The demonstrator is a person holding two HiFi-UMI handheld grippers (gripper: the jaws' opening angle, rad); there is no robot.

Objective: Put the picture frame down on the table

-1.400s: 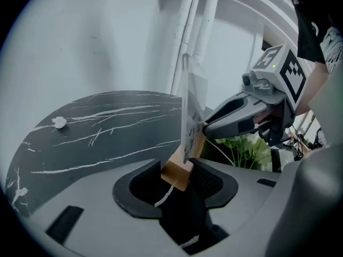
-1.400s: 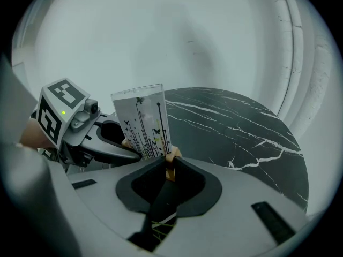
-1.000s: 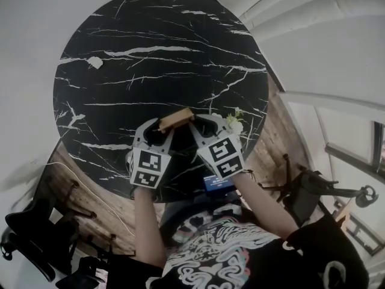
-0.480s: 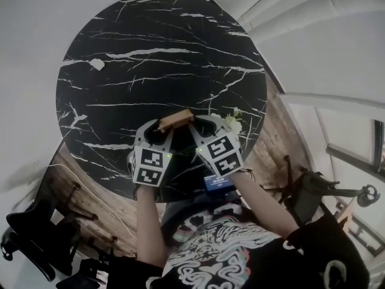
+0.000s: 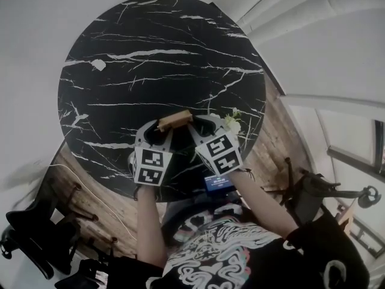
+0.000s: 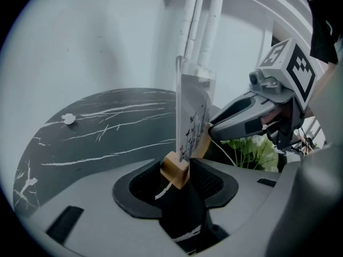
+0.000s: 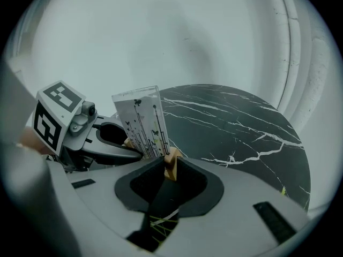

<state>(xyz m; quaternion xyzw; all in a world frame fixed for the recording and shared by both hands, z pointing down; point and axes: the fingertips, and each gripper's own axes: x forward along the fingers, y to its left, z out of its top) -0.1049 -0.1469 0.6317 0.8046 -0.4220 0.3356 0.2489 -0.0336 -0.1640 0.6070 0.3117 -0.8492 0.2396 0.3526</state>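
Left gripper (image 5: 161, 126) and right gripper (image 5: 193, 121) each clamp one end of the picture frame (image 5: 175, 119), its wooden base (image 6: 175, 169) running left-right over the marble table (image 5: 162, 53) near its front edge, clear pane (image 6: 192, 116) upright, print too small to read.

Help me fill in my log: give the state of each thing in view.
Frame: upright, held at both ends of its wooden base; contact with the table unclear.
Left gripper: shut on the frame's base.
Right gripper: shut on the frame's base.
Scrap: lying on the table, far from the grippers.
Flowers: by the right gripper, not held.
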